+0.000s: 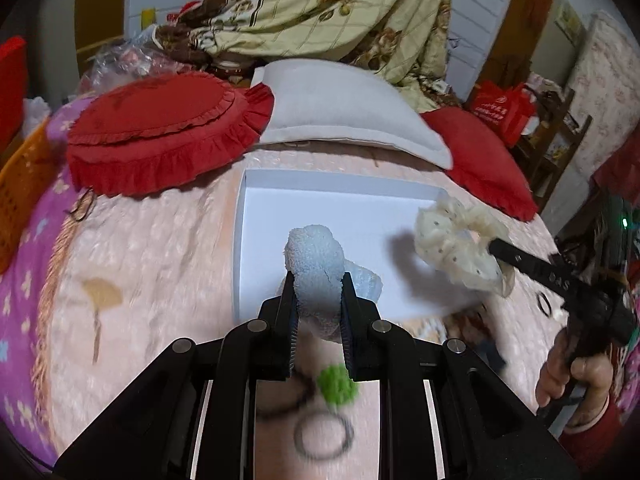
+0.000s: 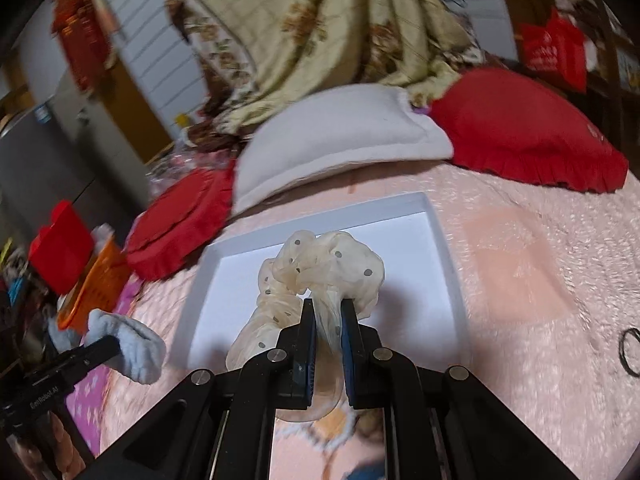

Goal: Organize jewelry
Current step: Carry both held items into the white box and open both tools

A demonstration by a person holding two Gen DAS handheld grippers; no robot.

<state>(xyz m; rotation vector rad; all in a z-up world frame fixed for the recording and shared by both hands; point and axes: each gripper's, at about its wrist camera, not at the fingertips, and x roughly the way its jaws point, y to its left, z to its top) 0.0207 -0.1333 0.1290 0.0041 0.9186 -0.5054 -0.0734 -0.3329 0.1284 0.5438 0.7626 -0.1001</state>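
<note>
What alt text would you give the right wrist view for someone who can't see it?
The right gripper jaws are shut on a cream dotted scrunchie, held over a shallow white tray on a pink bedspread. At lower left, the left gripper holds a pale blue fuzzy scrunchie; red cushions and a white pillow lie behind.

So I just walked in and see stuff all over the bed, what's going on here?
A person is sorting hair accessories into a white box on the bed, holding tongs in each hand. The left tongs are shut on a fluffy light blue scrunchie, and the right tongs are shut on a cream dotted scrunchie. Both hang over the box, which looks empty so far. A green pom-pom tie and thin black hair ties lie on the pink blanket.
</note>
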